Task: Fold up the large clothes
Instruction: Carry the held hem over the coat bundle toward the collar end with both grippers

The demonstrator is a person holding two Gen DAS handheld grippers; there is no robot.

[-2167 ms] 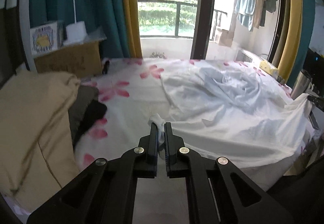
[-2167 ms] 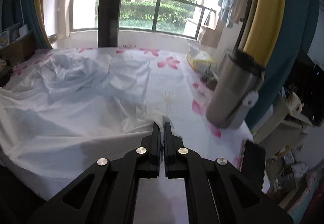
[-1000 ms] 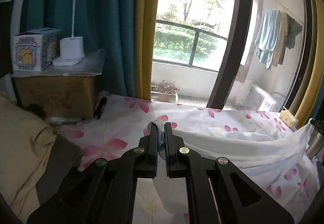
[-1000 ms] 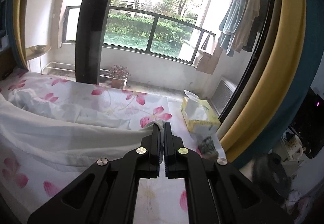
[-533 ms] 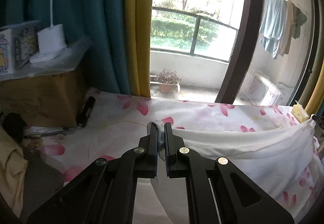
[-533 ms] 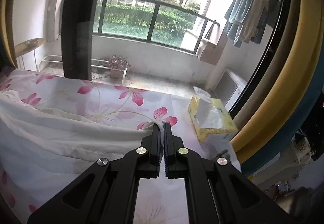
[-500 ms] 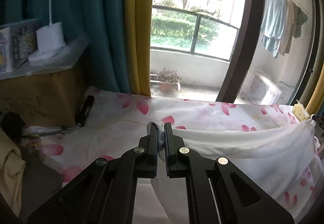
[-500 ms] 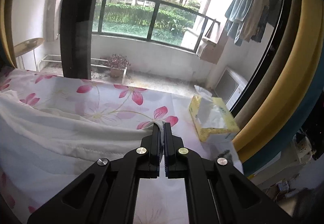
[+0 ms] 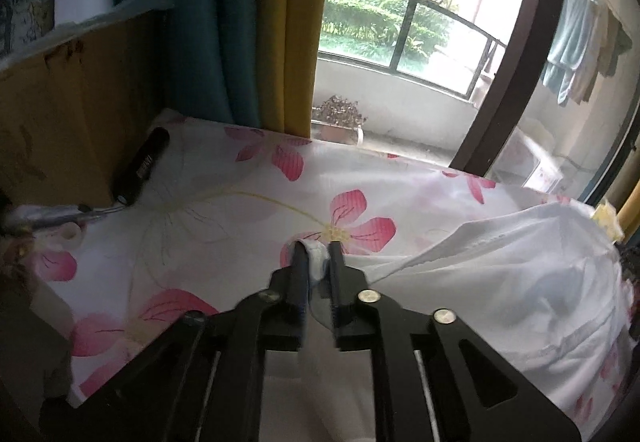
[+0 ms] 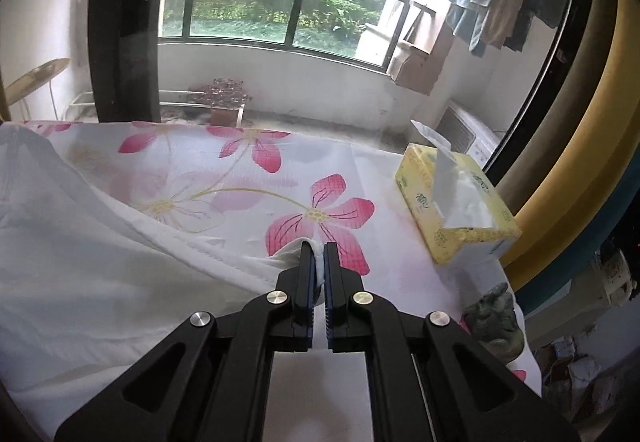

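Note:
A large white garment [image 9: 500,282] lies spread across the flowered bed sheet [image 9: 240,202]. In the left wrist view my left gripper [image 9: 316,254] has parted a little, with a corner of the garment still lying between its fingers near the far left of the bed. In the right wrist view my right gripper [image 10: 316,250] is shut on the other corner of the white garment [image 10: 100,262], low over the sheet [image 10: 240,170] near the far right.
A cardboard box [image 9: 60,114] with a black flashlight [image 9: 142,166] beside it stands at the left. A yellow tissue pack [image 10: 452,198] lies at the right bed edge, with a dark lump [image 10: 494,318] nearer. Curtains [image 9: 248,22] and the balcony window lie ahead.
Both grippers have carried the garment's corners forward and down to the far end of the bed. The left gripper's fingers have opened slightly.

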